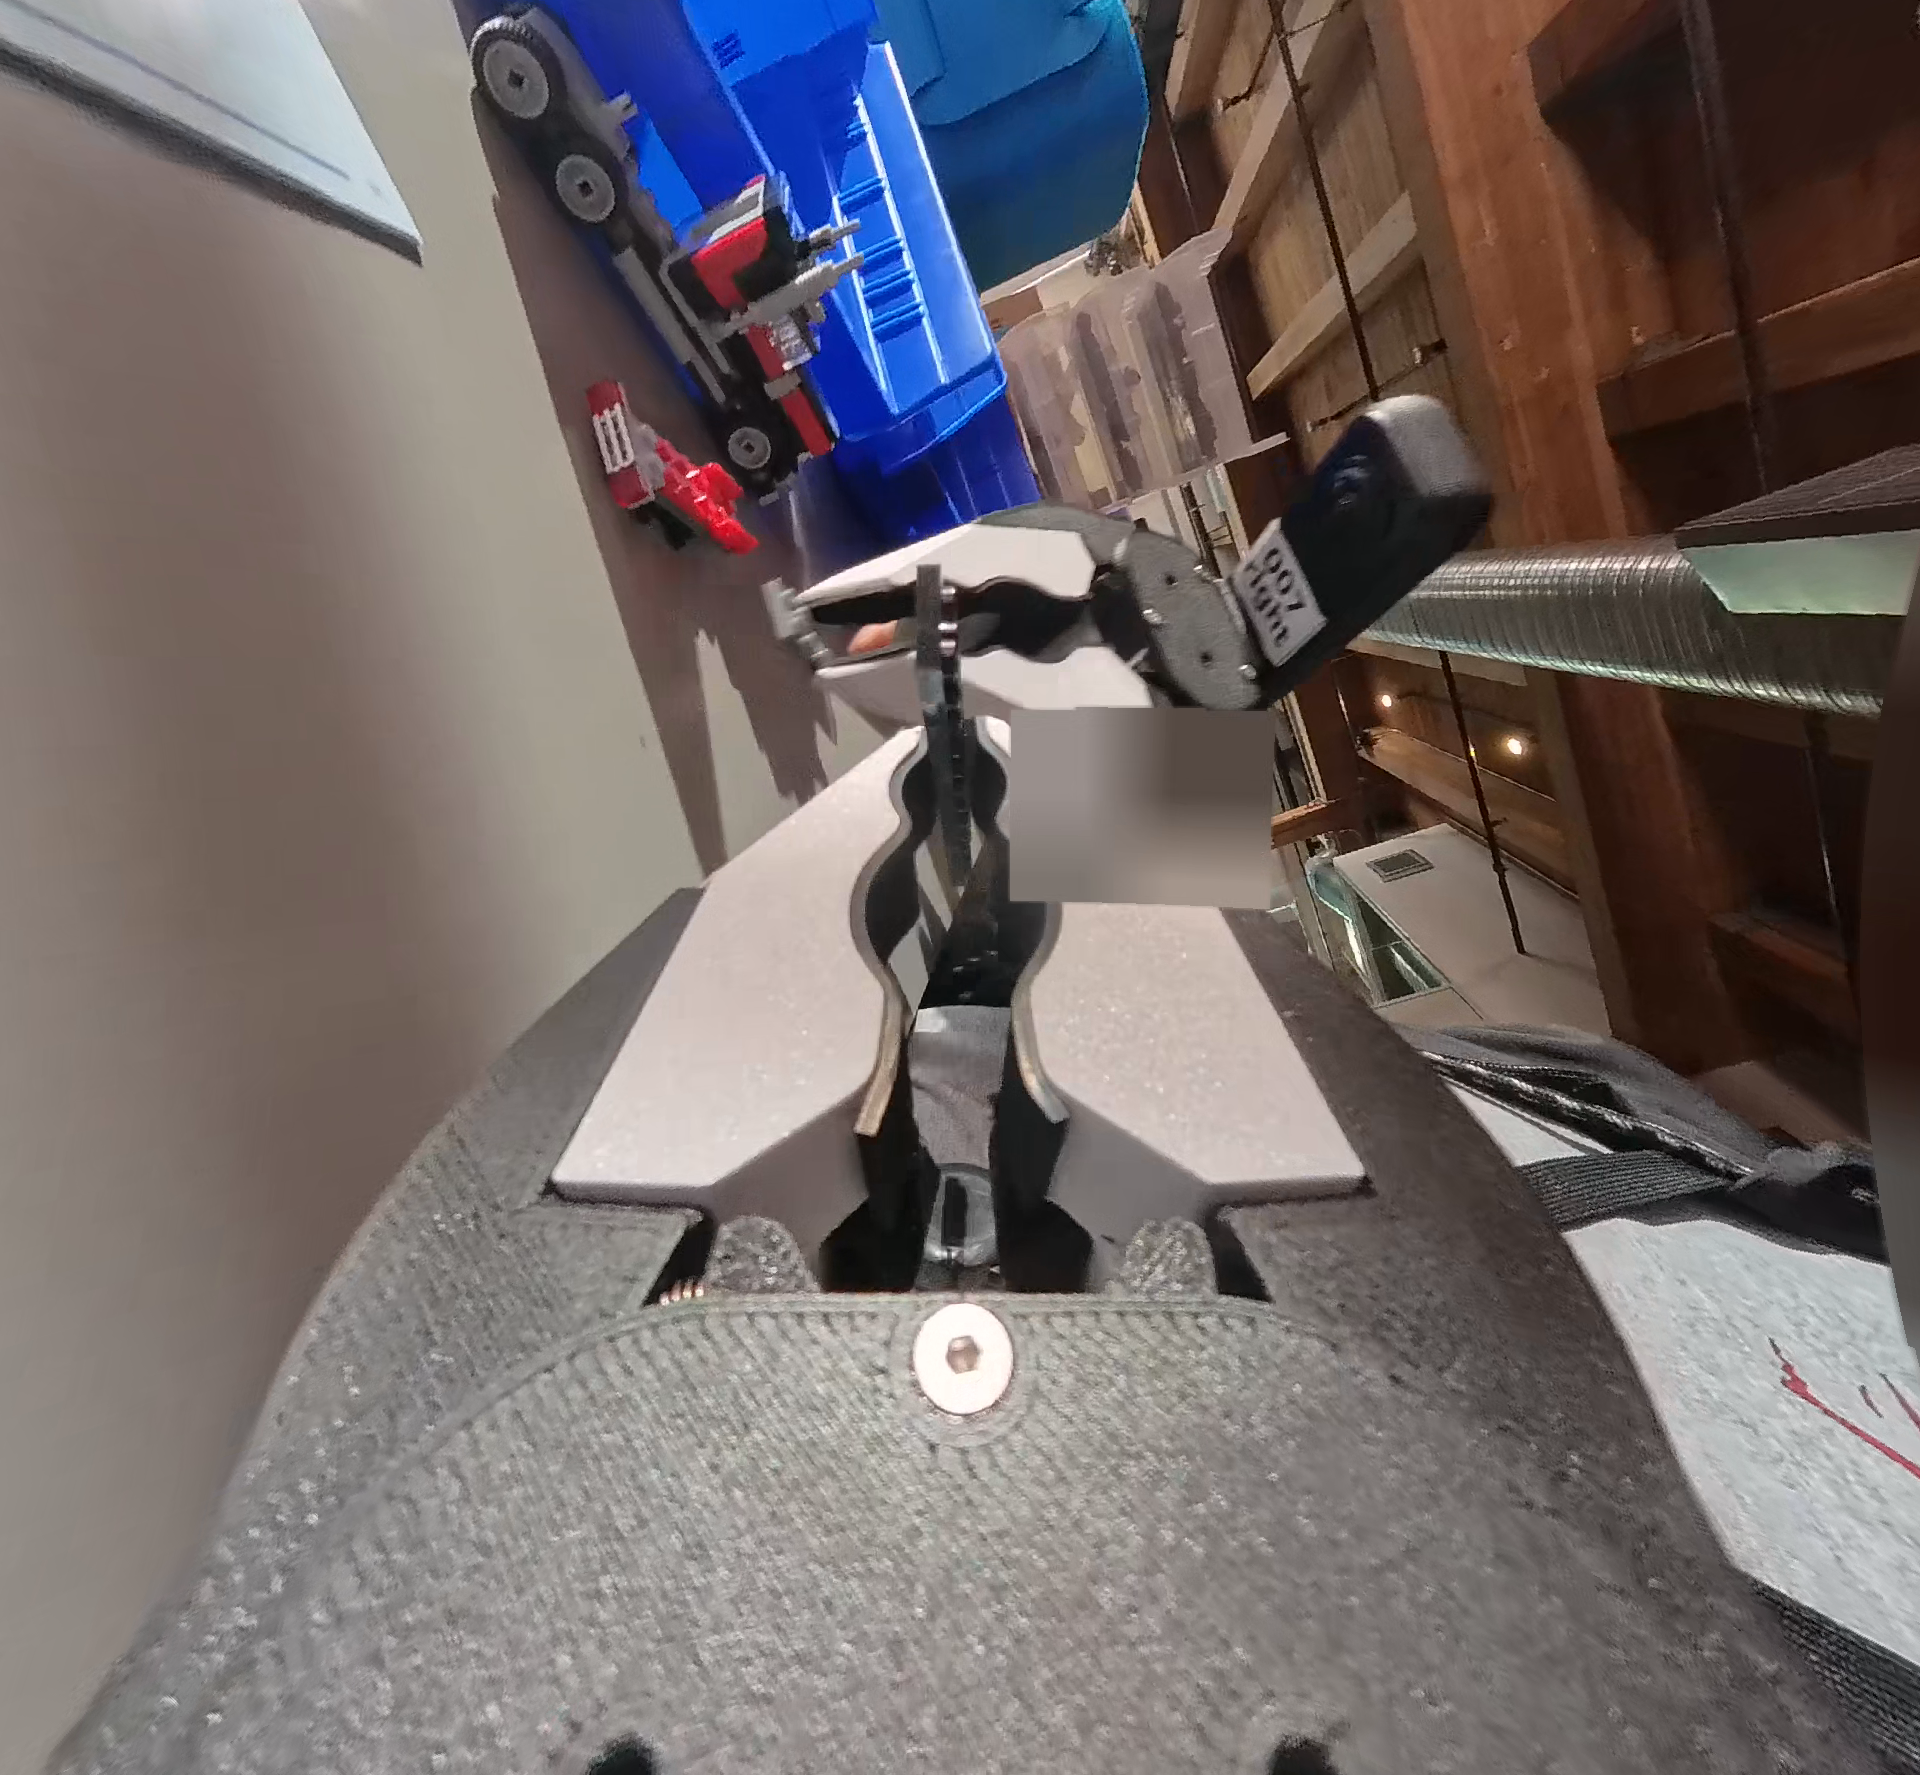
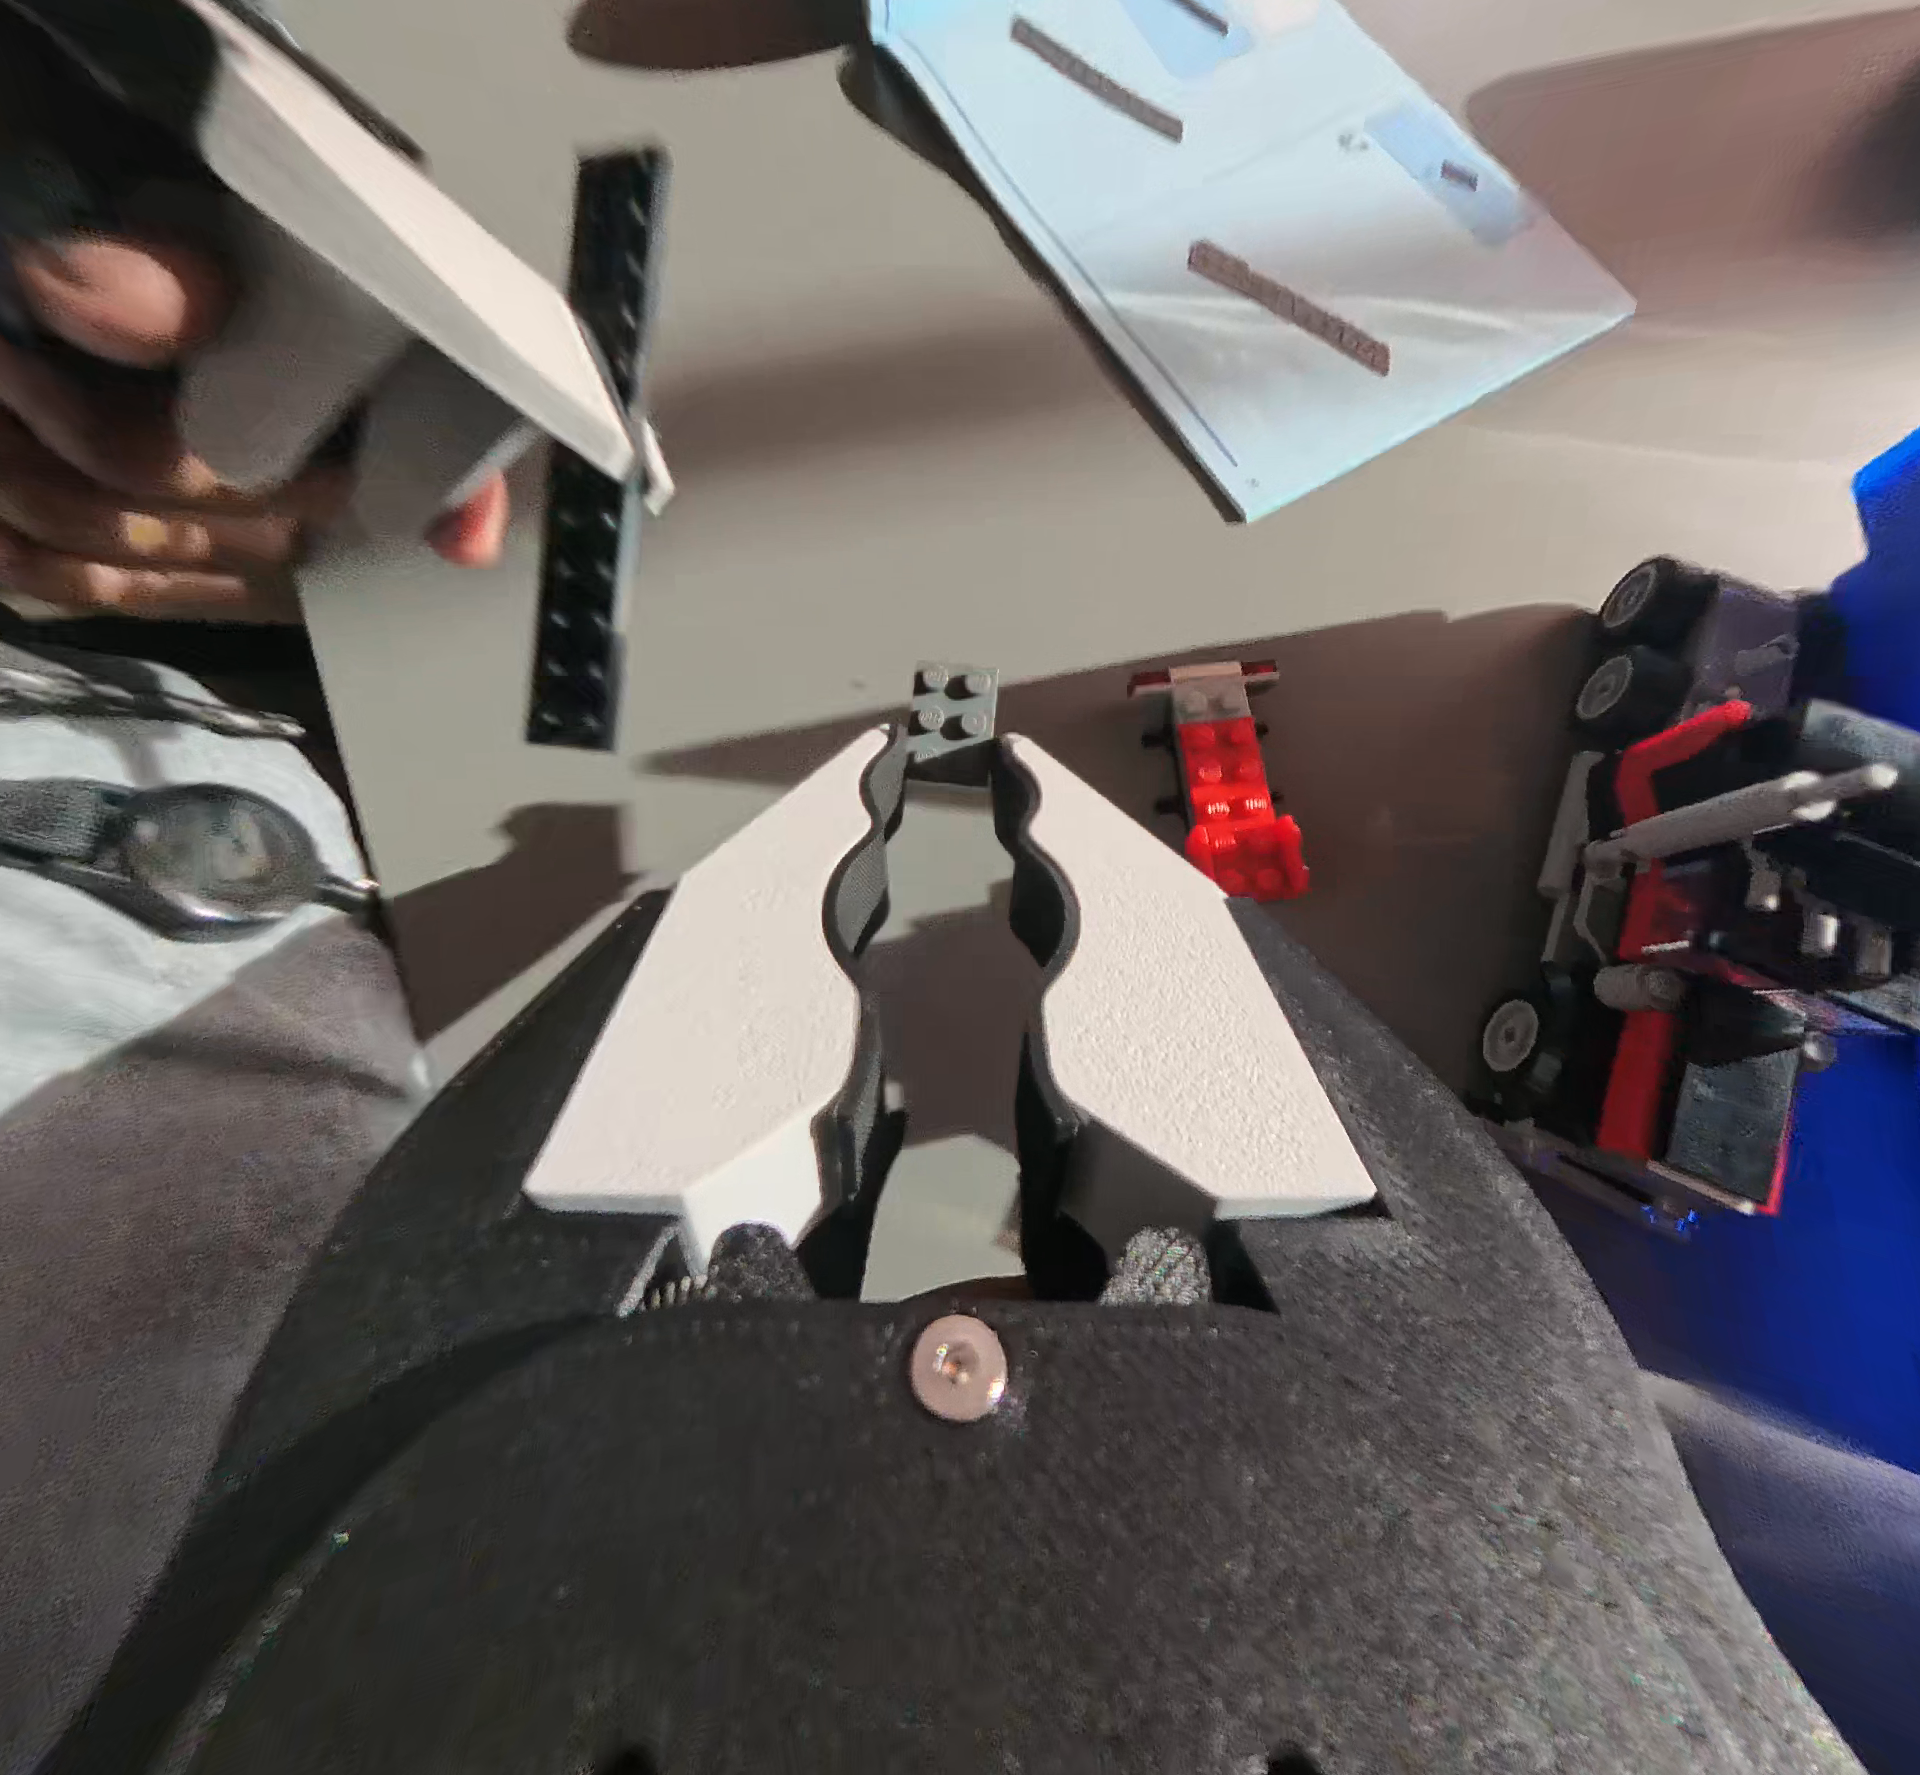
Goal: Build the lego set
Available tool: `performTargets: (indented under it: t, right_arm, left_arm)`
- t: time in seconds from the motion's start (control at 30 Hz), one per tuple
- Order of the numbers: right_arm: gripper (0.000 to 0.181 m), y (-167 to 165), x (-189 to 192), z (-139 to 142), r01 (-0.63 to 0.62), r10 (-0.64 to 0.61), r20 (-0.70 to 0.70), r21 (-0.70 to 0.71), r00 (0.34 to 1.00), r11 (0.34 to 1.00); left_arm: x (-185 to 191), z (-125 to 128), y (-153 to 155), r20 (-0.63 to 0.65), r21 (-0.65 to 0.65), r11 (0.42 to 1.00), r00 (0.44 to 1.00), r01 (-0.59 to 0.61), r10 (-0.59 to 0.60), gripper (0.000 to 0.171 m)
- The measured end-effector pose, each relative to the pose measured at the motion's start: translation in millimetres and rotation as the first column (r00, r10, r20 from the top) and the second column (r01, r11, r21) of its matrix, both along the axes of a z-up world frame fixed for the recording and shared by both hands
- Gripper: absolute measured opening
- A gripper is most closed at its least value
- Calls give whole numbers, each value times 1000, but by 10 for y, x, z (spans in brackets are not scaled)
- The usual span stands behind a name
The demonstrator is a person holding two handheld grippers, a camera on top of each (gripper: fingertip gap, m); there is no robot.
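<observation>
Left tool: fingers nearly closed, clamped on a long thin black plate that runs up between the tips. It's rolled hard sideways in its own view.

Right tool: tips pinching a small grey plate at the very end, gap behind them wide. It crosses just ahead of the left tool's tips.

Hand wraps the left tool's body; fingertips show below it.
</observation>
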State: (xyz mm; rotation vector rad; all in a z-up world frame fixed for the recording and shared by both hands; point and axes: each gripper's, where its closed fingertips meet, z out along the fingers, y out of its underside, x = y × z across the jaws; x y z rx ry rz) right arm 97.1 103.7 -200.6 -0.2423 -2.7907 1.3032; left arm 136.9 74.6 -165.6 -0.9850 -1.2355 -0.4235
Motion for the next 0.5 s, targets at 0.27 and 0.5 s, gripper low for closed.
performTargets:
  t: [0.27,0.5]
  right_arm:
    - [18,-350,430,521,-90,114,118,-194,986,977]
    - [18,-471,517,348,-98,120,174,-129,977,987]
  left_arm:
    - [85,-119,194,28,-59,998,999,38,-36,5]
    - [123,-153,253,47,-67,996,998,53,-50,5]
